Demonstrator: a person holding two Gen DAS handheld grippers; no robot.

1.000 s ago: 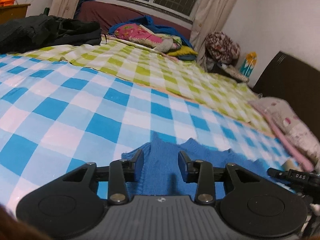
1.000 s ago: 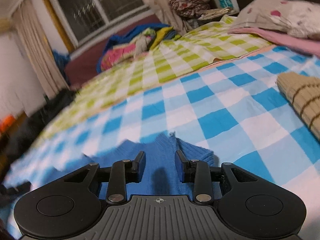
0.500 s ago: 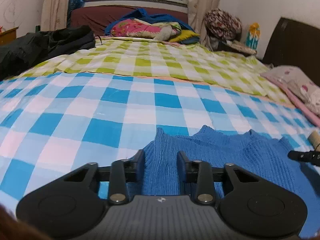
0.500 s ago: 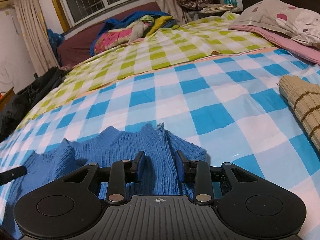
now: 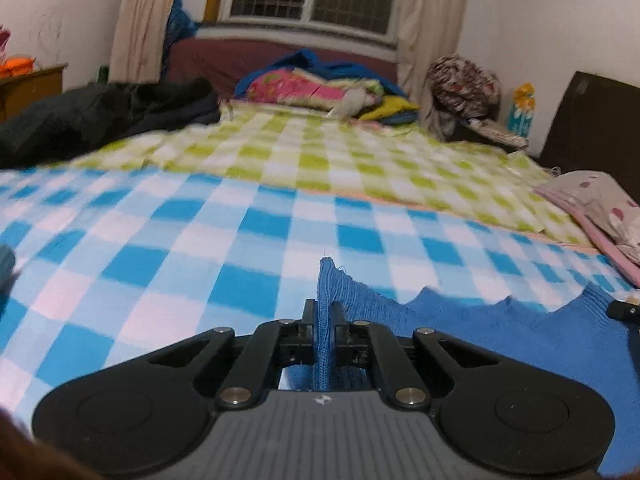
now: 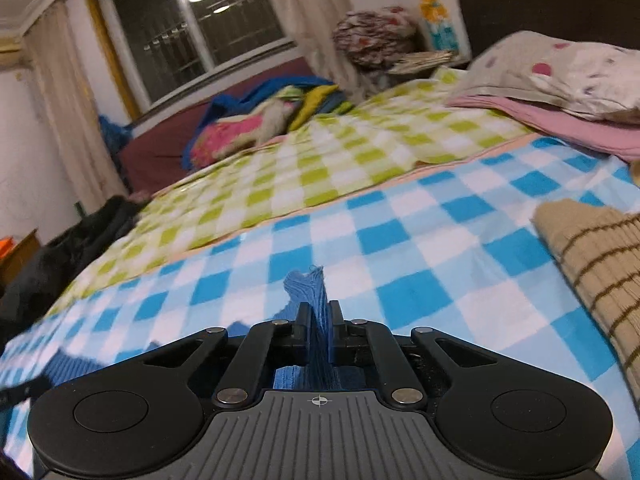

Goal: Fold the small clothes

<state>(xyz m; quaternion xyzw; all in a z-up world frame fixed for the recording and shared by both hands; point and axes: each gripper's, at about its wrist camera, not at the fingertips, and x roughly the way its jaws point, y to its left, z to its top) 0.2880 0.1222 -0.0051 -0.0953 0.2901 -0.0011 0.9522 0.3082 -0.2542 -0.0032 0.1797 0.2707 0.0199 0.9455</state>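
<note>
A small blue knitted garment (image 5: pixel 500 332) lies on the blue-and-white checked sheet (image 5: pixel 200 264). My left gripper (image 5: pixel 324 312) is shut on one edge of it, with a fold of blue knit pinched upright between the jaws. My right gripper (image 6: pixel 319 312) is shut on another edge of the same blue garment (image 6: pixel 310 292), which stands up between its jaws. In the left wrist view the garment stretches to the right toward the tip of the other gripper (image 5: pixel 624 312).
A beige striped knit (image 6: pixel 596 256) lies on the sheet to the right. A green checked sheet (image 5: pixel 320 156) covers the bed further back. Dark clothes (image 5: pixel 100 116) lie at the left, bright bedding (image 5: pixel 316 88) at the back, pillows (image 6: pixel 560 68) at the right.
Both grippers were open over the blue garment's edge. Both have now shut on it, and the pinched fabric stands up between the jaws.
</note>
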